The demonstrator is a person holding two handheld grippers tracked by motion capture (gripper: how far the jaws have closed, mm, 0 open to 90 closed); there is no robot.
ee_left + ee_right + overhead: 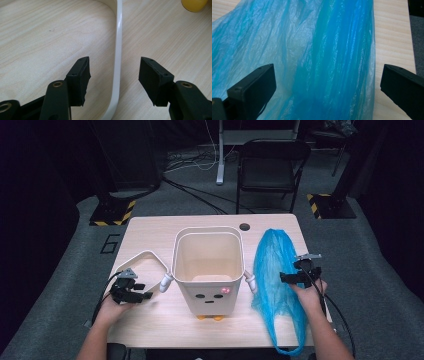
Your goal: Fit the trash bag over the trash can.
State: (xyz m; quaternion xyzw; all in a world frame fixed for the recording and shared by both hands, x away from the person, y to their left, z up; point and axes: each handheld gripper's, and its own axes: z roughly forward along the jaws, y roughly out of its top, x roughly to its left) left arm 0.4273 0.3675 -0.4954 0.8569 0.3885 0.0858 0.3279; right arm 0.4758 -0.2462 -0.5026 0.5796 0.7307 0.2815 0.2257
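bin: a cream waste bin [207, 270] with a small face stands upright at the middle of the table [150, 227], open top up, its yellow feet near the near edge.
ring: a white ring frame [141, 261] lies flat on the table left of the bin, one end close against the bin's left side.
bag: a blue plastic bag [274, 275] lies stretched from far to near along the right of the table, its near end hanging past the near edge.
left hand-held gripper [131, 292]: released, jaws apart, low over the table near the ring's near-left bend.
right hand-held gripper [299, 272]: released, jaws spread wide, over the bag's right part, close to the table's right edge.
open room: bare wood at the far left and at the near left; little between bag and right edge.
left gripper view: the ring's rail [117, 62] runs between the jaws, neither pad touching it; a yellow foot [194, 4] shows at the top.
right gripper view: crinkled bag film [312, 57] between the jaws, bare wood and the table's edge at the right.
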